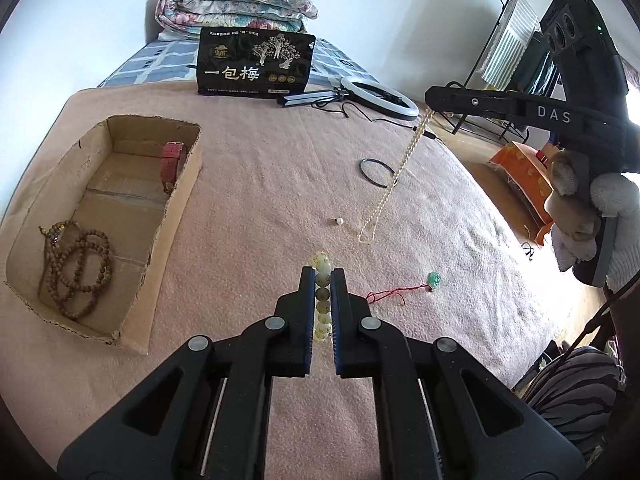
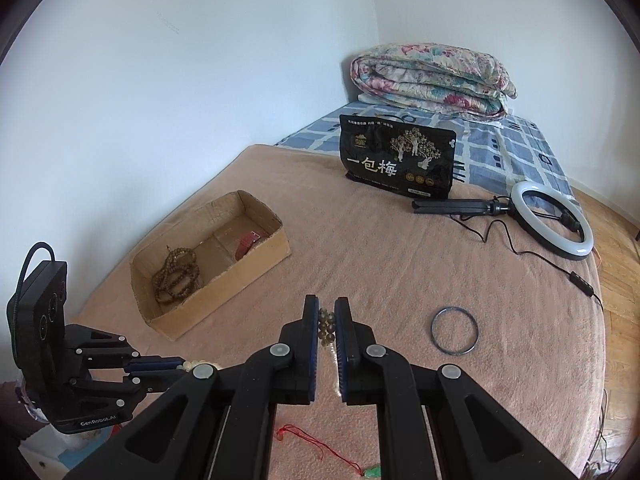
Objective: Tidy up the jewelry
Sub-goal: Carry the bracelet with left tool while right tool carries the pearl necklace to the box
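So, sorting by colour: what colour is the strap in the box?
Red strap, clearest in the left wrist view.

Box (image 1: 176, 184) left on blanket (image 1: 260, 184) (beads (image 1: 76, 268) inside) — bangle (image 1: 378, 173) right, pouch (image 1: 256, 62) behind

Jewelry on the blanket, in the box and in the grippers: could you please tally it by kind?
Bead strings: 3 (brown beads, pale bracelet, pale necklace)
Black bangle: 1
Green pendant on red cord: 1
Red watch strap: 1
Loose pearl: 1
Total: 7
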The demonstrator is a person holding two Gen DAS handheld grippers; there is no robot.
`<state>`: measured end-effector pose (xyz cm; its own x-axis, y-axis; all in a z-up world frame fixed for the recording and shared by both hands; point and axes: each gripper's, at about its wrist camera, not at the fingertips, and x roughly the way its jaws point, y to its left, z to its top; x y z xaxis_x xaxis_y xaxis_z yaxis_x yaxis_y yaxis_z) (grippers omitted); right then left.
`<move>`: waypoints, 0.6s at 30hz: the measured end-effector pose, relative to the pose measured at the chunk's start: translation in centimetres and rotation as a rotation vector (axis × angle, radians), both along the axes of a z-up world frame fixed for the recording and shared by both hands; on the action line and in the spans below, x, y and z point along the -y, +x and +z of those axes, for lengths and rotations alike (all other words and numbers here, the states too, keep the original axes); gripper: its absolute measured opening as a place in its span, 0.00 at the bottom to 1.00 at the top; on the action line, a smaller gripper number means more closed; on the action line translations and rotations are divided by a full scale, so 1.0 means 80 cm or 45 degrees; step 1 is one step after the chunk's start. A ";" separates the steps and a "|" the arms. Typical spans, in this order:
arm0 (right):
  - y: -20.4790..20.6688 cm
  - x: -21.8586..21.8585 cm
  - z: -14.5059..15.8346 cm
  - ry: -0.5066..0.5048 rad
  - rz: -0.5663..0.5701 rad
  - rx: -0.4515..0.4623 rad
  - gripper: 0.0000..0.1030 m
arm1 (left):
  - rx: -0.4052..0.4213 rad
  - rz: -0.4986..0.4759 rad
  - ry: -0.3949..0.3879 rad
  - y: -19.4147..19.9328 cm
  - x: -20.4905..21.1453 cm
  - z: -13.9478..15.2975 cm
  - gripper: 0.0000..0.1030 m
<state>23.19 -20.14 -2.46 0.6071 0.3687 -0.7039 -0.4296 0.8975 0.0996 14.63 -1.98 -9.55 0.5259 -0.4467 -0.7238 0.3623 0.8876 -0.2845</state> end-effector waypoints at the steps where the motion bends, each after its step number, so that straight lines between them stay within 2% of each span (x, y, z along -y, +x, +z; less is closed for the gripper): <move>1: 0.000 -0.002 0.004 0.005 0.003 0.006 0.05 | 0.004 0.008 -0.002 0.001 -0.004 0.003 0.05; 8: 0.001 -0.026 0.024 0.030 0.041 0.040 0.05 | 0.056 0.088 0.009 0.006 -0.042 0.022 0.05; 18: 0.008 -0.075 0.051 0.074 0.118 0.084 0.05 | 0.126 0.245 0.035 0.029 -0.122 0.050 0.05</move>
<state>23.82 -14.13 1.65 0.6128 0.4643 -0.6394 -0.5178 0.8472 0.1190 16.92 7.81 -5.53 0.6686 -0.3124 -0.6748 0.2108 0.9499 -0.2309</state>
